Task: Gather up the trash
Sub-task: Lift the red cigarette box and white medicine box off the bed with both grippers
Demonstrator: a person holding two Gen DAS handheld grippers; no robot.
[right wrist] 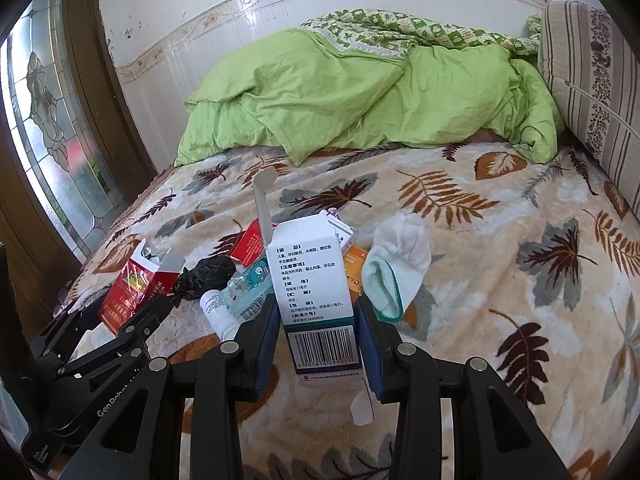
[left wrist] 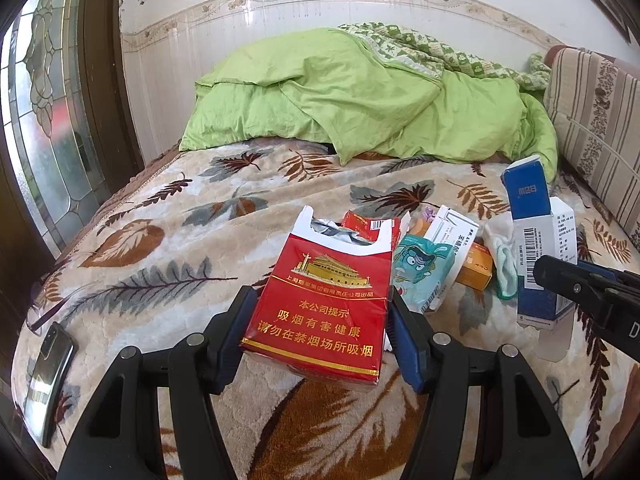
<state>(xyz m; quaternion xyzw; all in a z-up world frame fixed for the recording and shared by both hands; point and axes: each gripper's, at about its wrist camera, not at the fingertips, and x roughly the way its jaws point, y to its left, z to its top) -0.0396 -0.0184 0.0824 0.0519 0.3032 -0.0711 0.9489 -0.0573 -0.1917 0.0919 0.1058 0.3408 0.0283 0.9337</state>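
Note:
My left gripper [left wrist: 320,304] is shut on an opened red cigarette pack [left wrist: 332,272], held upright just above the leaf-patterned blanket [left wrist: 160,240]. My right gripper [right wrist: 316,304] is shut on a white and blue medicine box [right wrist: 308,264] with its top flap open. Each gripper also shows in the other view: the right one at the right edge with its box [left wrist: 536,240], the left one at the lower left with the red pack [right wrist: 128,292]. Between them lie a teal tissue packet [left wrist: 420,268], an orange box [left wrist: 476,268], a second red pack [left wrist: 368,224], a crumpled black bag [right wrist: 208,276] and a small white bottle [right wrist: 216,312].
A white and mint sock [right wrist: 400,264] lies right of the pile. A dark phone [left wrist: 48,372] rests near the bed's left edge. A green duvet [left wrist: 320,100] is heaped at the far end, a striped cushion [left wrist: 592,120] stands on the right, and a glass door [left wrist: 44,120] on the left.

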